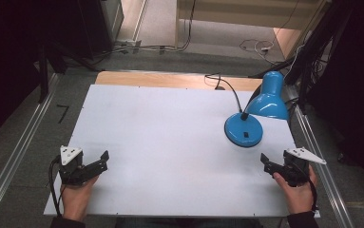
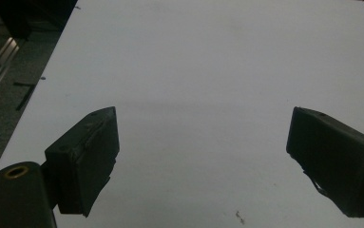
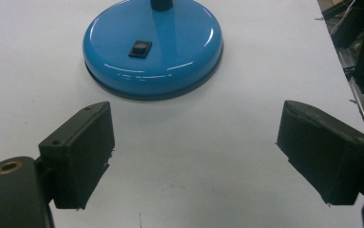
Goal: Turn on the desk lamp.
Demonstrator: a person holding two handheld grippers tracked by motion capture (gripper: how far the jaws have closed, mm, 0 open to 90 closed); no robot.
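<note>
A blue desk lamp stands at the table's right, with a round base (image 1: 244, 129), a black rocker switch (image 3: 140, 48) on that base, a black gooseneck and a blue shade (image 1: 268, 100) tipped to the right. My right gripper (image 1: 264, 160) is held near the front right edge, open, a short way in front of the base (image 3: 153, 45) with nothing between its jaws. My left gripper (image 1: 104, 158) is held at the front left, open over bare white table (image 2: 203, 85).
The white table top (image 1: 170, 142) has a wooden strip along its far edge. Metal rails (image 1: 13, 161) run down both sides. The lamp's black cable trails off the back toward cables on the floor (image 1: 253, 46). Dark stands rise at the right.
</note>
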